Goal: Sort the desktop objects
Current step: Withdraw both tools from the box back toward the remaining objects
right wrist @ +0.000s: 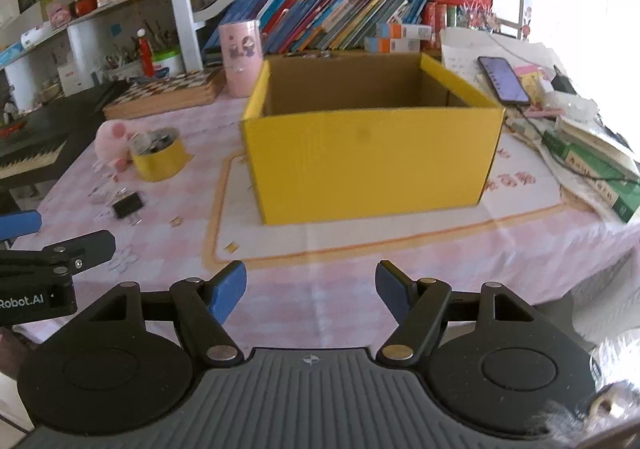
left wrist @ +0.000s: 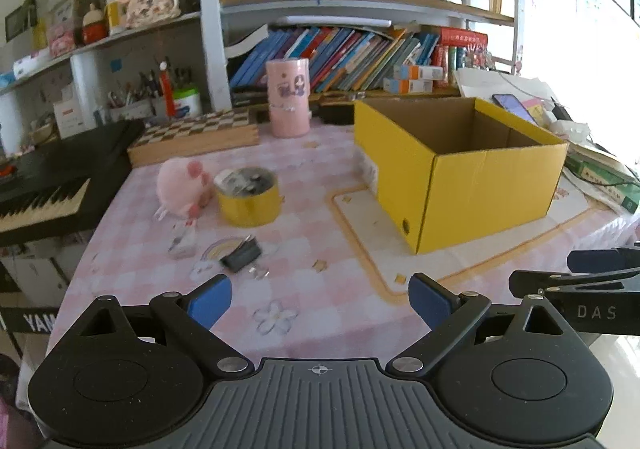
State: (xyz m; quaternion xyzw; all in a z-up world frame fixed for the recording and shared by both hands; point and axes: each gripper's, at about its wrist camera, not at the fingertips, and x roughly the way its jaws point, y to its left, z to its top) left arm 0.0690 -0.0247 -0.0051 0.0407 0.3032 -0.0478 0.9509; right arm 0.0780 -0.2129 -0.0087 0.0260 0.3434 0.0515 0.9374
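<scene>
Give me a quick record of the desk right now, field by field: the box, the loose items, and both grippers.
box: yellow cardboard box, open top, nothing visible inside
loose items: pink plush toy, yellow tin, black binder clip, all left of the box
tall item: pink cylinder behind, by the checkerboard case
left gripper: jaws open, holding nothing
right gripper: jaws open, holding nothing

— Left gripper [left wrist: 320,303]?
— Jaws apart, nothing between the blue pads [left wrist: 210,303], tilted down over the tabletop's near edge
— Right gripper [right wrist: 311,291]?
— Same: jaws apart, empty, tilted down, just beside the left, both at the near edge
</scene>
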